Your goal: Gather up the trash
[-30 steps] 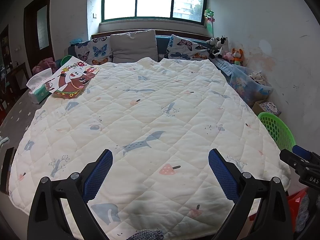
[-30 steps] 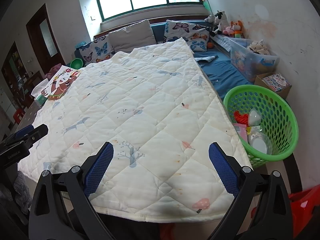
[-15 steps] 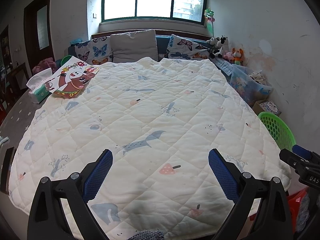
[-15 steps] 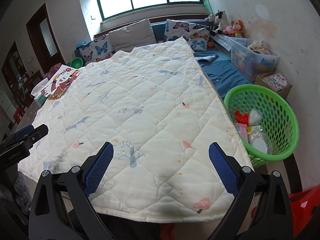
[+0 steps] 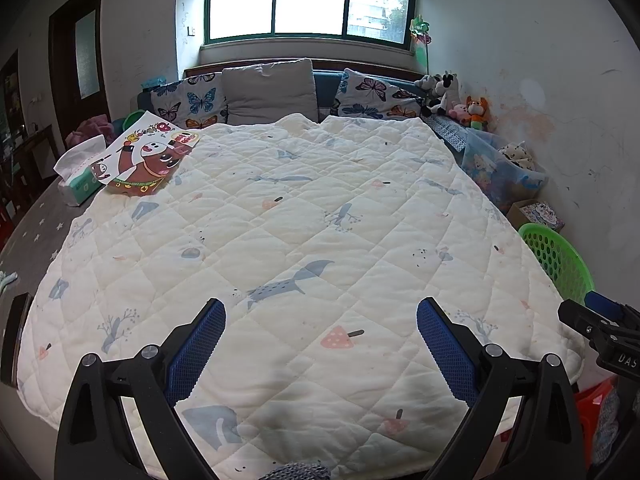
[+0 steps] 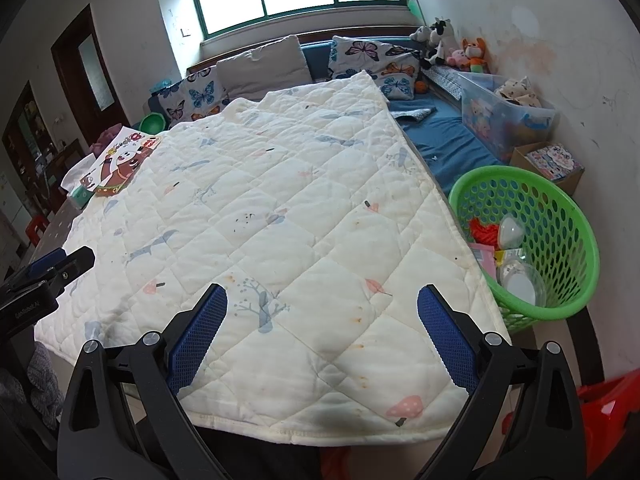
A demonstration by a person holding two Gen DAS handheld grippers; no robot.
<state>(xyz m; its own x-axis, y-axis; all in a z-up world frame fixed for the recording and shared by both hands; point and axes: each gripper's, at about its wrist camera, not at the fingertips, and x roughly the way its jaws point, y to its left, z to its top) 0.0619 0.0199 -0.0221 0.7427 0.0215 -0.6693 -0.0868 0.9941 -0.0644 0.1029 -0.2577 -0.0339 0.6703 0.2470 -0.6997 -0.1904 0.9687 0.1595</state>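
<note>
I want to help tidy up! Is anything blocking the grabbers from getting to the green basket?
Nothing visible does. The right gripper is open and empty over the quilt, and the green basket sits just past the quilt's right edge, open on top.

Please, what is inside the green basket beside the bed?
The green basket holds a red item, clear plastic cups and a pink packet. Its bottom is covered by these items and by the white quilt edge, so anything underneath cannot be seen.
</note>
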